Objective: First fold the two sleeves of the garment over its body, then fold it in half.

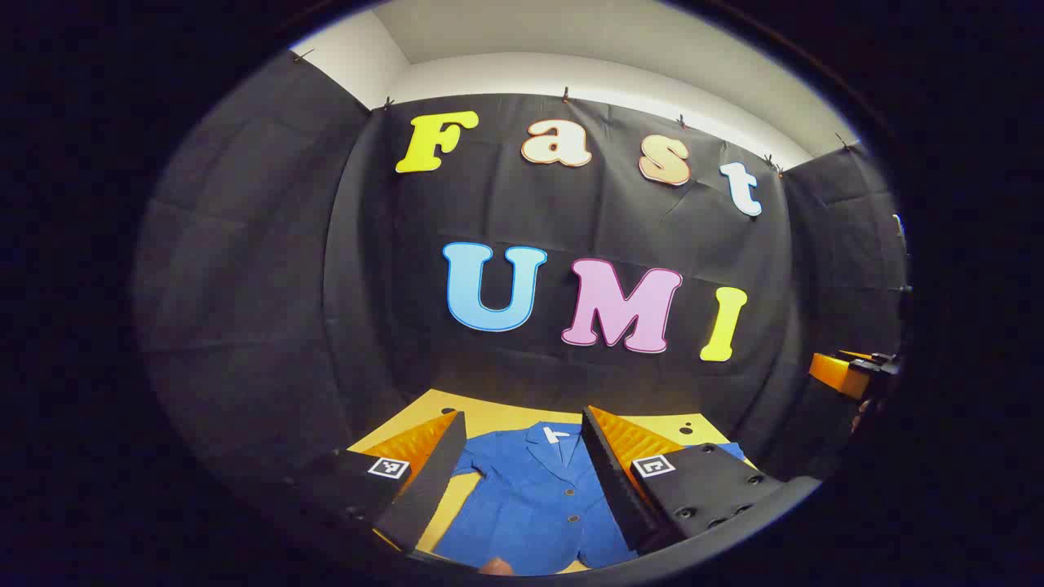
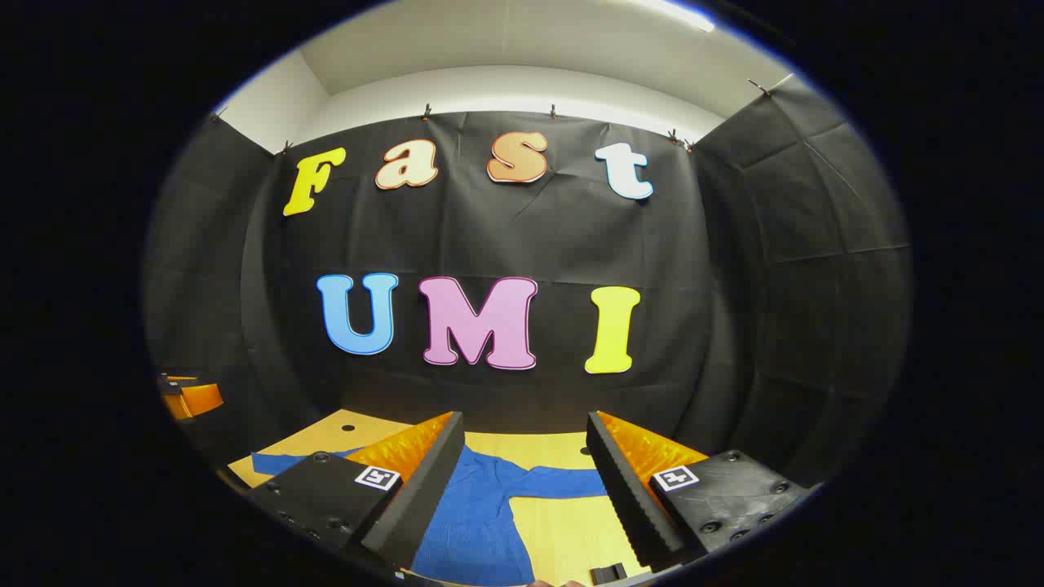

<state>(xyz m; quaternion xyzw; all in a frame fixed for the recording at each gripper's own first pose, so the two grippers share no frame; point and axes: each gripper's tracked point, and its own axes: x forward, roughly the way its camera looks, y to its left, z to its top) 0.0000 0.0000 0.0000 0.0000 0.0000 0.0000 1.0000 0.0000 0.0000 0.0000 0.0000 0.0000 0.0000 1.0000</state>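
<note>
We hold both grippers spread open above the table (image 2: 563,530), the left gripper (image 1: 522,481) over the jacket (image 1: 530,505) front, the right gripper (image 2: 522,489) near a sleeve (image 2: 563,483) lying ahead, probably flat. We should pinch that cuff first.

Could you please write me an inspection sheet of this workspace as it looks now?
Surface: light wooden table with small dark holes.
Job's things: blue garment lies flat, buttoned front up, collar toward the wall; right sleeve spread out sideways, unfolded.
Clutter: nothing seen.
Grippers: left hand-held gripper open above the garment body; right hand-held gripper open above the sleeve side; neither touches cloth.
Cables: nothing seen.
Surroundings: black cloth wall, white ceiling above.
</note>
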